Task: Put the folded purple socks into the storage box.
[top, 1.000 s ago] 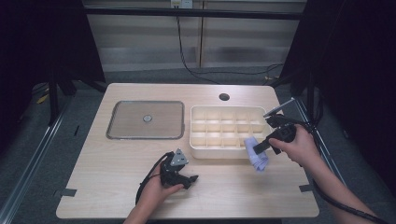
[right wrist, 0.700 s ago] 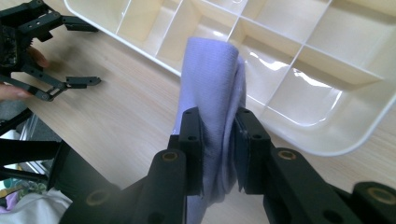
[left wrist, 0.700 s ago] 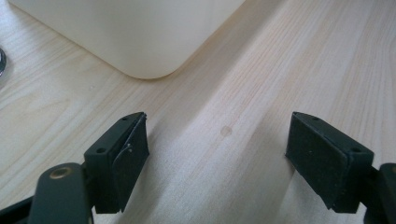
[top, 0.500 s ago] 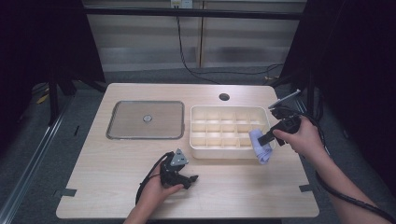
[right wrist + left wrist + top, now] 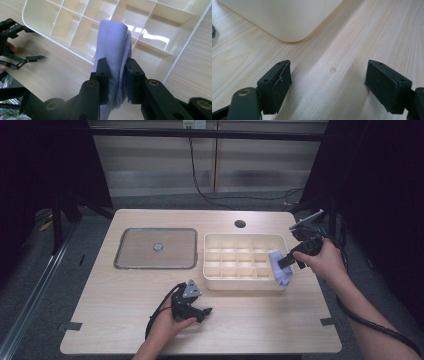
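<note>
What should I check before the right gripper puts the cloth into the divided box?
1. Right gripper shut on the lilac cloth: ok.
2. Cloth over the divided box, near its right front corner: ok.
3. Compartments under the cloth free: ok, those in view look empty.
4. Cloth tail clear of the box rim: cannot tell.
5. Left gripper open, resting on the table, out of the path: ok.

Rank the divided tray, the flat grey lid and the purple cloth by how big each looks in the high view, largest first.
1 and 2. Divided tray and flat grey lid: they look close in size, so I would not rank one above the other.
3. Purple cloth, clearly smallest, clamped in the right hand-held gripper.
</note>
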The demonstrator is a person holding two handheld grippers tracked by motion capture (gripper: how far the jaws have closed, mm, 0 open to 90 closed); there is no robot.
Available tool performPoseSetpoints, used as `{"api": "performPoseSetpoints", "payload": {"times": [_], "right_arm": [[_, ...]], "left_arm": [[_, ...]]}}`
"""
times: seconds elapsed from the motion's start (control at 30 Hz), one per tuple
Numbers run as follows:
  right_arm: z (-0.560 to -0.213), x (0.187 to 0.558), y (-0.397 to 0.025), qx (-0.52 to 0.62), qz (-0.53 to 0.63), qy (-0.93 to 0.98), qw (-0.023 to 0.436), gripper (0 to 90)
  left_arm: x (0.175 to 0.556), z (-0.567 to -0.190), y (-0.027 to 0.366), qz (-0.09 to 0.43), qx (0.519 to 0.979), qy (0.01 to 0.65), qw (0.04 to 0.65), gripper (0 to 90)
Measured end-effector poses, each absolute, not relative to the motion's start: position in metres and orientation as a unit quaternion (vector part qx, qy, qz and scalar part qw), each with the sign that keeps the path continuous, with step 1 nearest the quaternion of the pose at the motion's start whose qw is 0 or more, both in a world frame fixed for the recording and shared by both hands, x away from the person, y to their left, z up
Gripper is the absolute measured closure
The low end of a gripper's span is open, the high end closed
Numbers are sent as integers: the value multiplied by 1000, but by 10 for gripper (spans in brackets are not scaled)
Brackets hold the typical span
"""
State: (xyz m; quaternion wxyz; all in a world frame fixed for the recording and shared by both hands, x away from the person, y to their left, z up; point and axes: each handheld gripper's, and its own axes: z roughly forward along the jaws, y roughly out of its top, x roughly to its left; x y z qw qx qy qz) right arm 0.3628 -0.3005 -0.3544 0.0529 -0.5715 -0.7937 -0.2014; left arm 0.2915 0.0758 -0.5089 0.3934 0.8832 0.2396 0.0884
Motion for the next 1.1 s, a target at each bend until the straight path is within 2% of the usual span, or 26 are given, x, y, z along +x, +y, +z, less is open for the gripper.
{"api": "performPoseSetpoints", "payload": {"times": [1.1], "right_arm": [[-367, 395, -310, -603, -179, -776, 35, 751]], "left_arm": [[290, -509, 75, 86, 886, 233, 392, 163]]}}
